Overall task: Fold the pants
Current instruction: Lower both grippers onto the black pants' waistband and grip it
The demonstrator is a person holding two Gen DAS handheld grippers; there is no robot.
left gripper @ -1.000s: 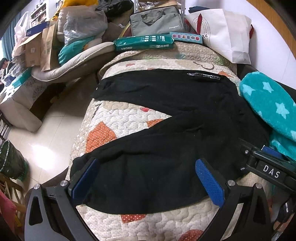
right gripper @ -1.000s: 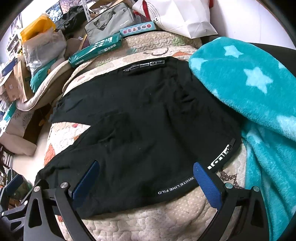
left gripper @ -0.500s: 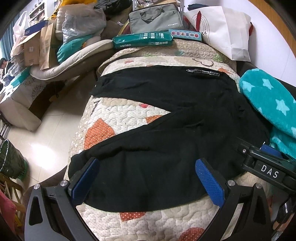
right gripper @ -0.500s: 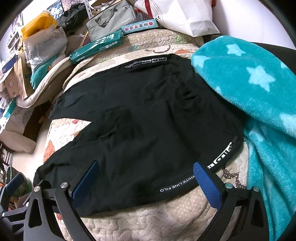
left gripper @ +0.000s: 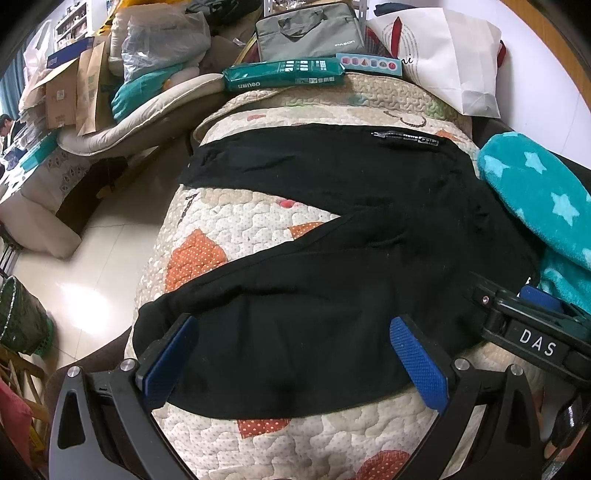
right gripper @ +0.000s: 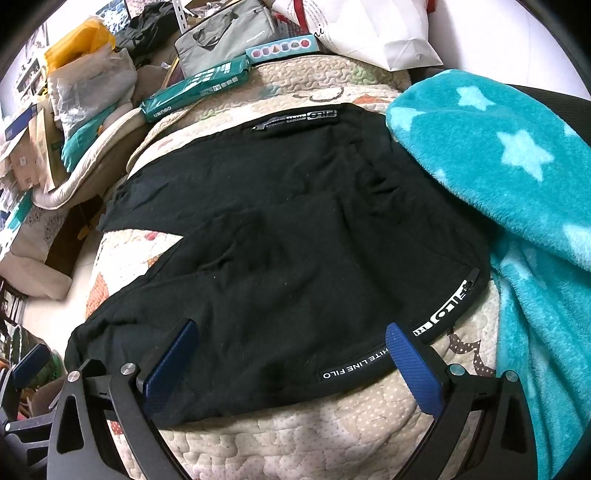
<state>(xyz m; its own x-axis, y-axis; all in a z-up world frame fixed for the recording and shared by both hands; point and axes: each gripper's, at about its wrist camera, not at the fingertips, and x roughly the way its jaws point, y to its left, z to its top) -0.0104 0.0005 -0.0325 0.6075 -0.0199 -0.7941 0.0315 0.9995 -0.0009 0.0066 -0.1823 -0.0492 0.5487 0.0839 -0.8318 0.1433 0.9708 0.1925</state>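
Note:
Black pants (left gripper: 332, 266) lie spread flat on a quilted cover (left gripper: 229, 229), legs splayed in a V toward the left. They also show in the right wrist view (right gripper: 303, 240), with the white-lettered waistband (right gripper: 439, 325) at the near right. My left gripper (left gripper: 291, 347) is open and empty, hovering over the near leg by its hem. My right gripper (right gripper: 291, 347) is open and empty over the near edge of the pants beside the waistband. The right gripper's body (left gripper: 532, 332) shows at the right of the left wrist view.
A teal star blanket (right gripper: 509, 155) lies along the right, touching the pants. A green box (left gripper: 284, 74), grey bag (left gripper: 310, 29) and white paper bag (left gripper: 450, 55) sit at the far end. Floor (left gripper: 92, 266) and clutter lie left of the quilt.
Both grippers have drawn back and risen slightly, so the pants look a little farther away. The pants have not moved. Both stay open.

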